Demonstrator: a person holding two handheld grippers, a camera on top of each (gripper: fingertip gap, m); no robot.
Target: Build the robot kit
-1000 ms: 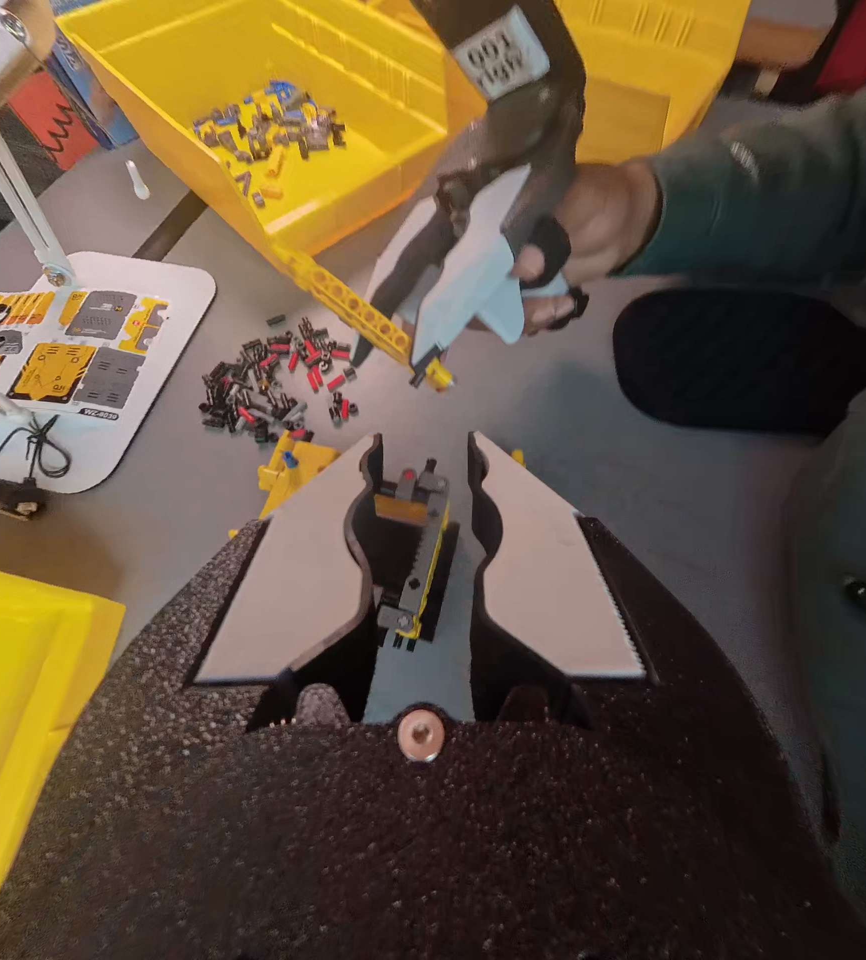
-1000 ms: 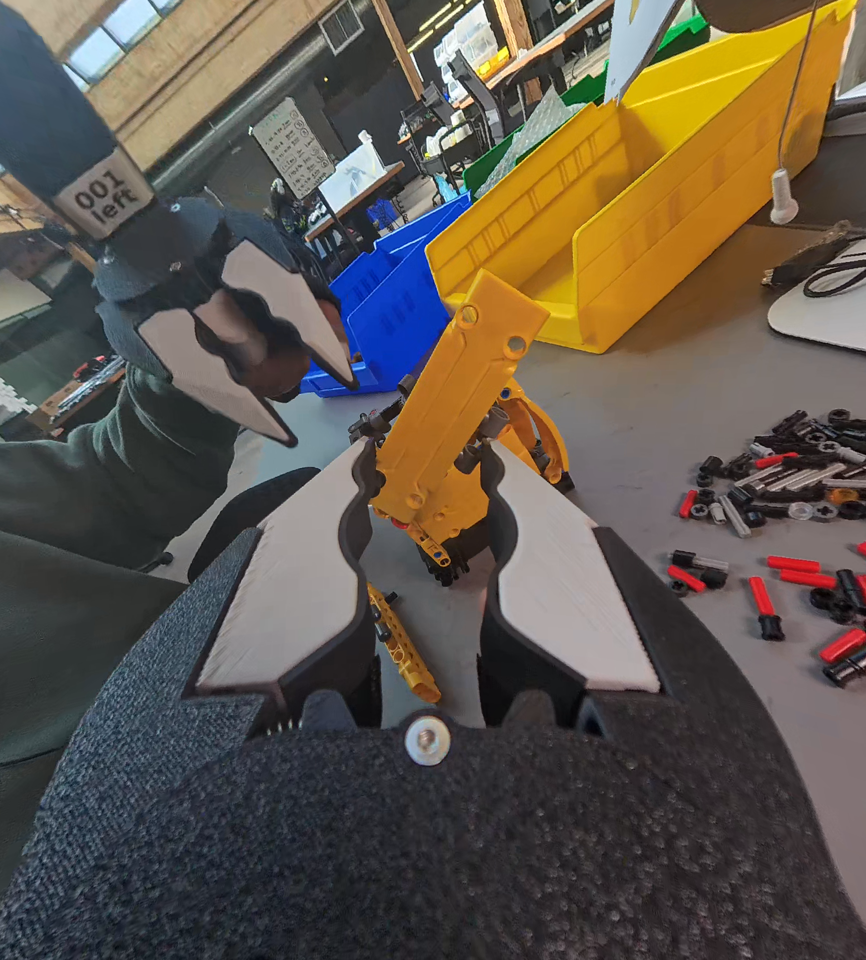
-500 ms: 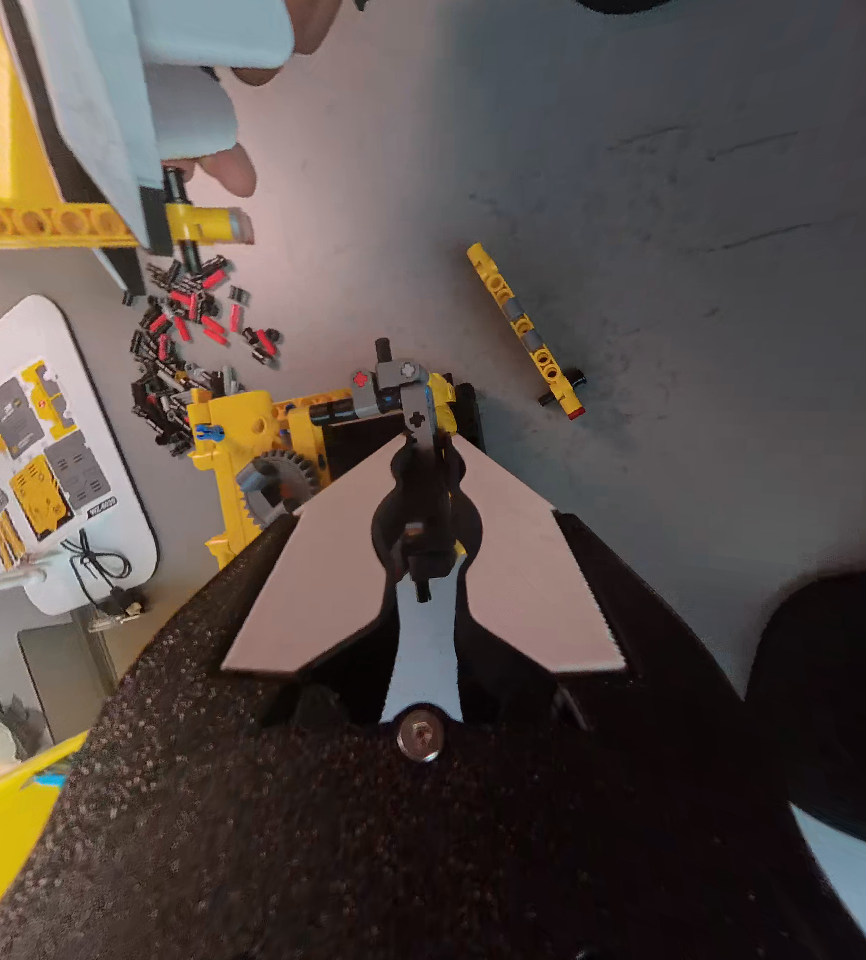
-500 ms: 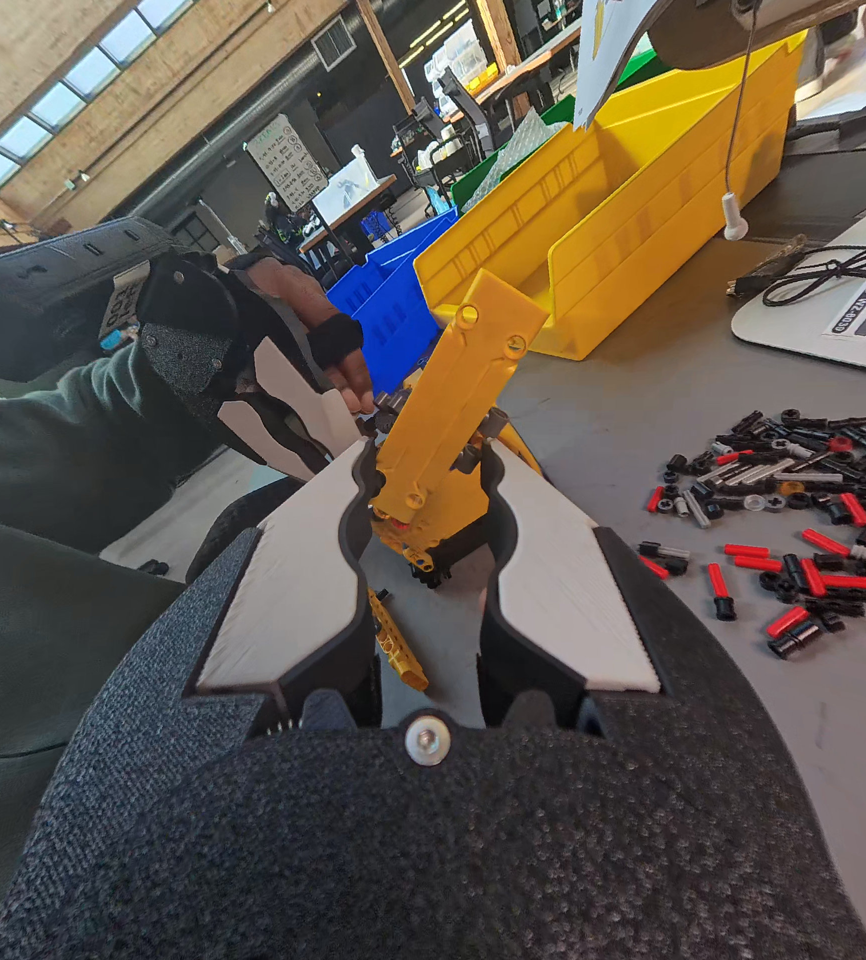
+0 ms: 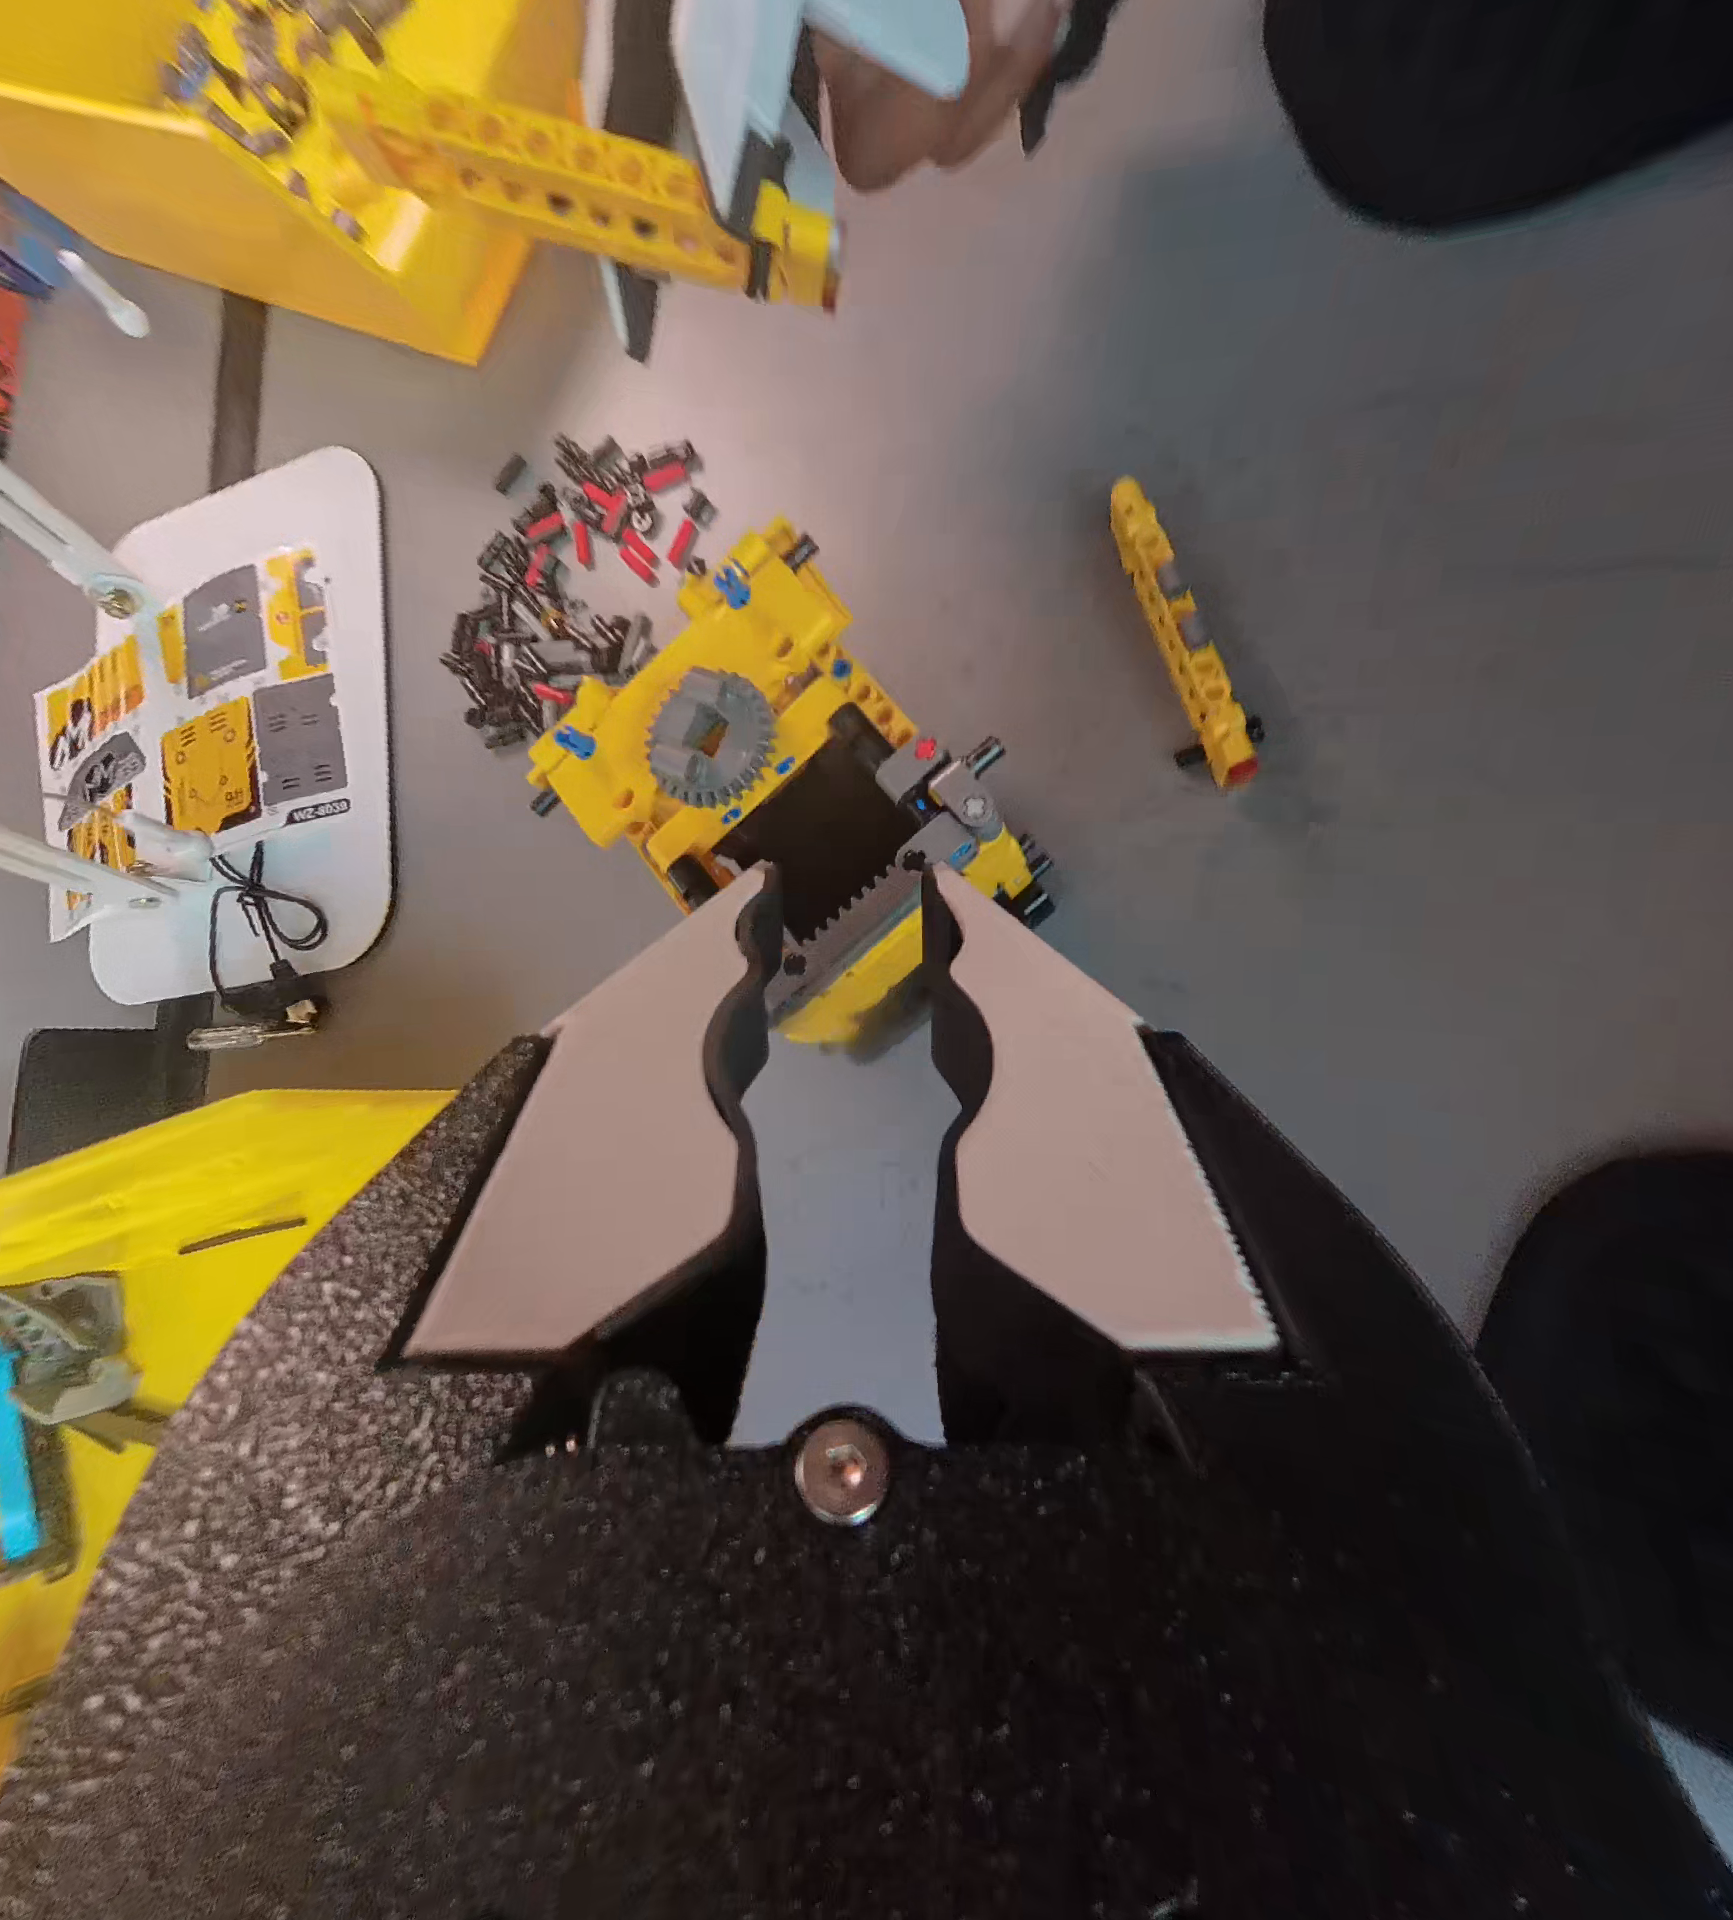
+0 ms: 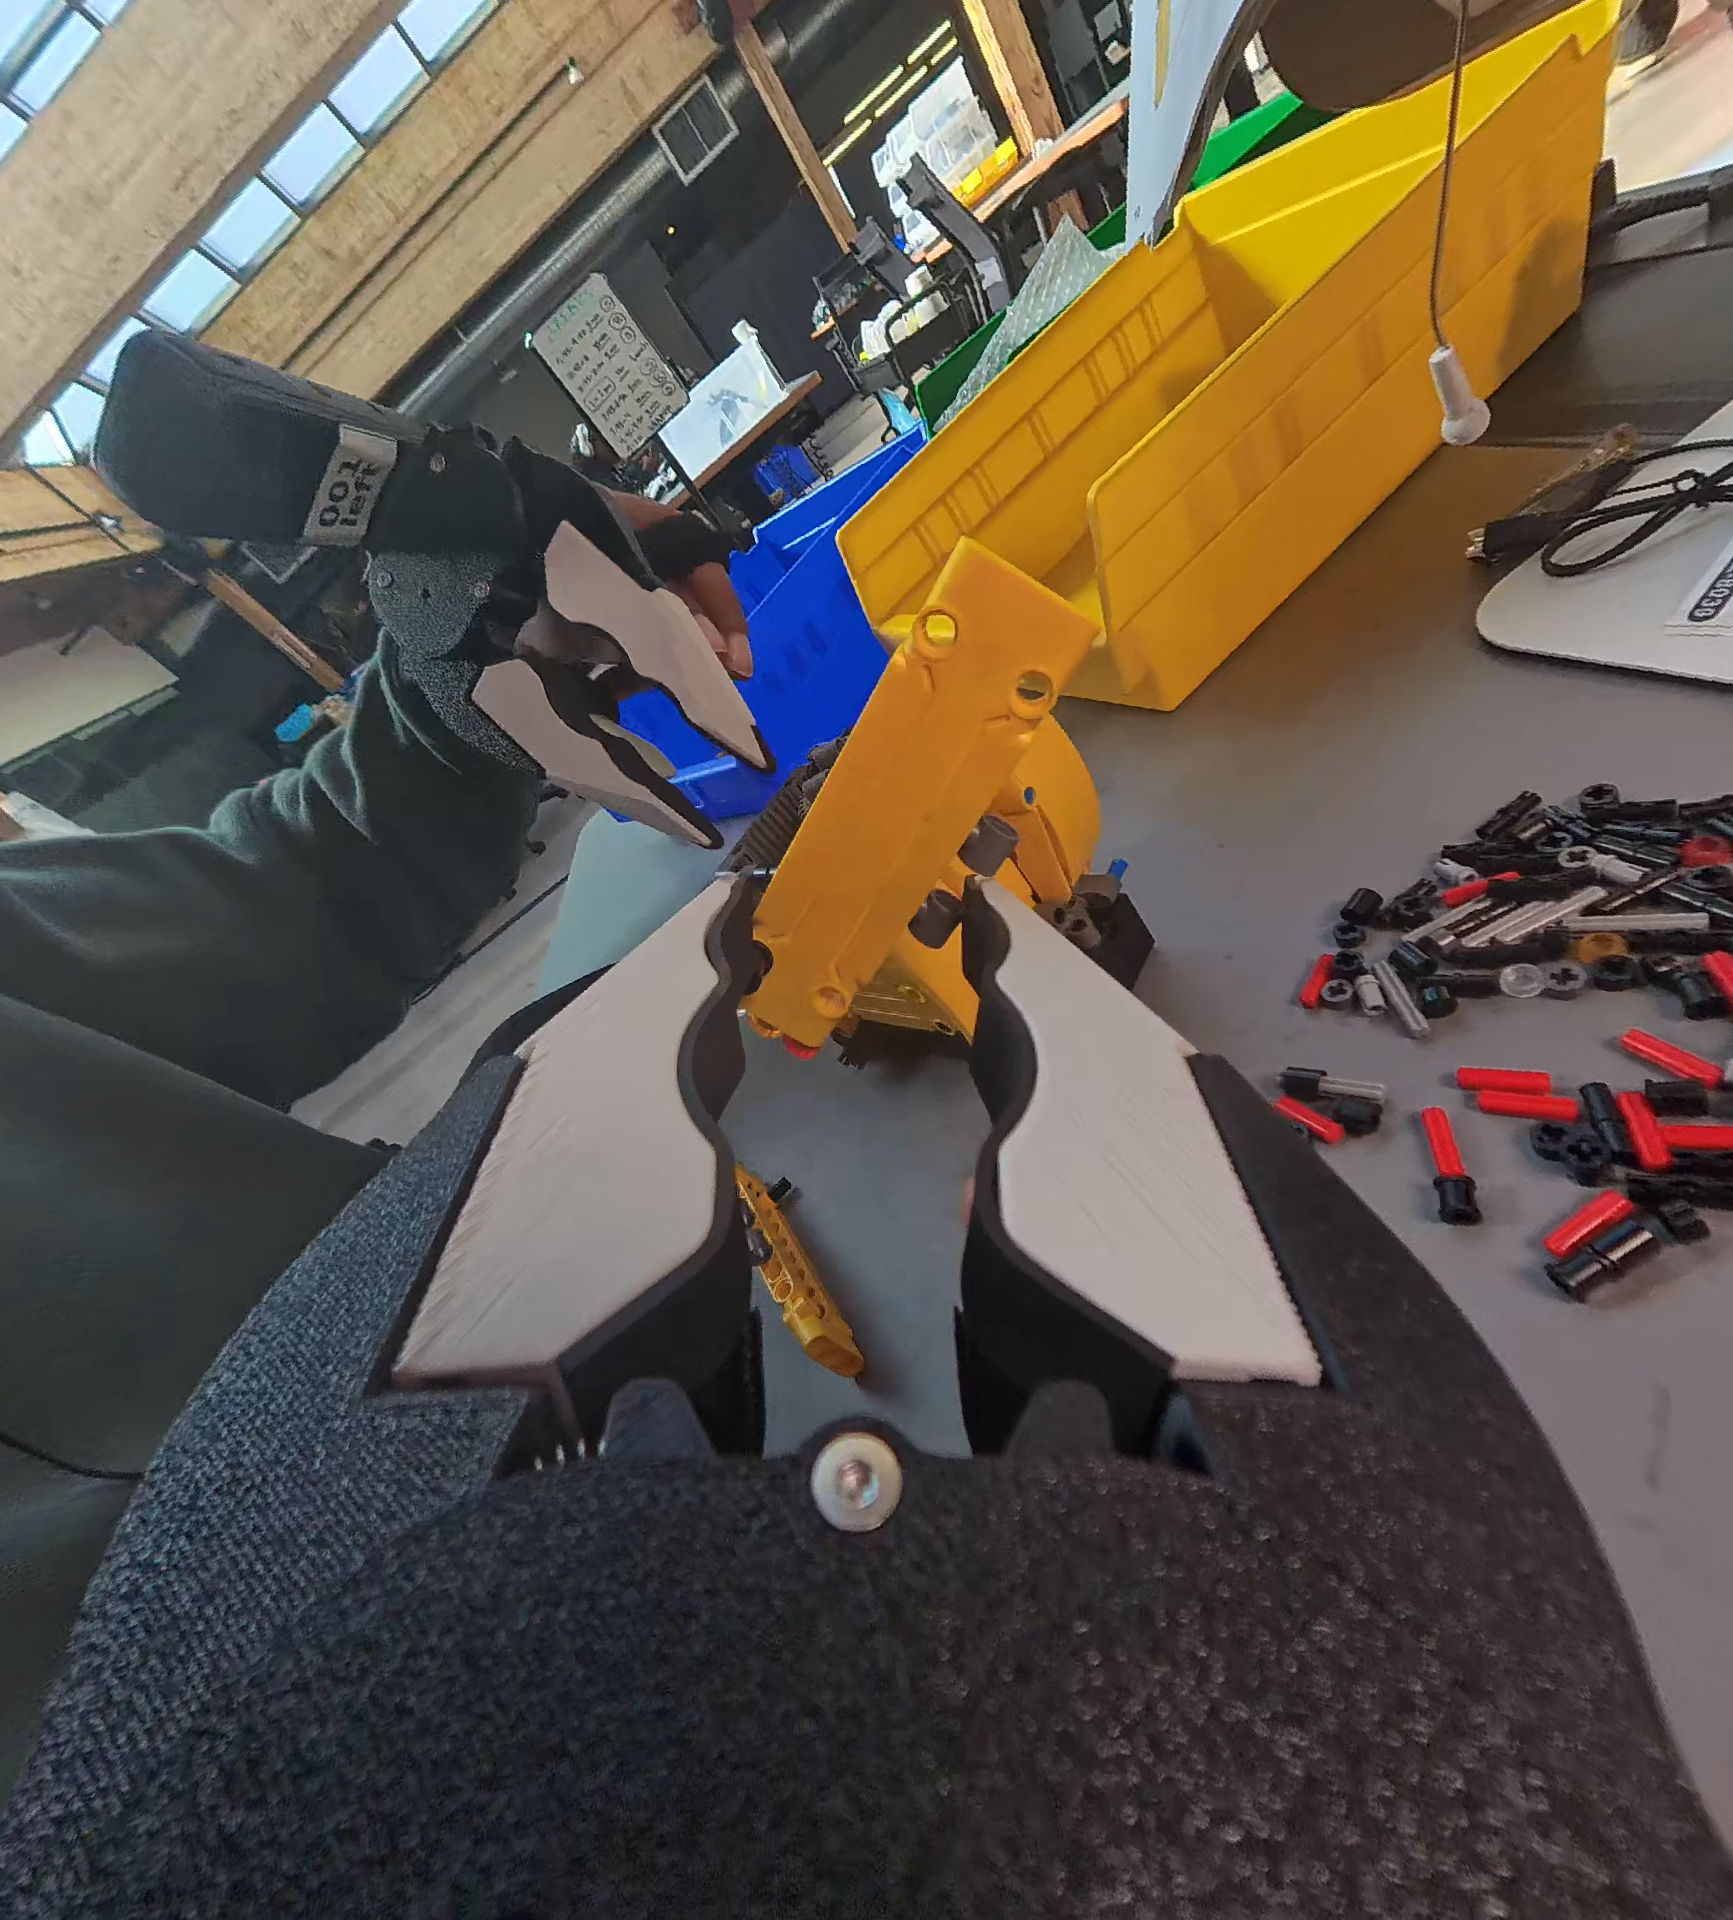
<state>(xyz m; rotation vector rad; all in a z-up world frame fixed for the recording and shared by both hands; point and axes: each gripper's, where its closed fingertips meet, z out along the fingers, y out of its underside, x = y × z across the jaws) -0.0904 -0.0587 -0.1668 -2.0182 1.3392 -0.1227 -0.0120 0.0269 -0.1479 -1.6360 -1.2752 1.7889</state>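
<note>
With the left tongs [image 5: 846, 894] parted just above the yellow geared model [image 5: 737, 738] on the bench [image 5: 1413, 935], and the right tongs [image 6: 857, 914] clamped on a yellow beam [image 6: 935, 790], the model could be knocked by a misjudged descent.

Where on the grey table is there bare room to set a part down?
Bare grey table lies right of the yellow beam and near the left gripper. Crowded: the pin pile, the yellow model, the white card and the yellow bin.
</note>
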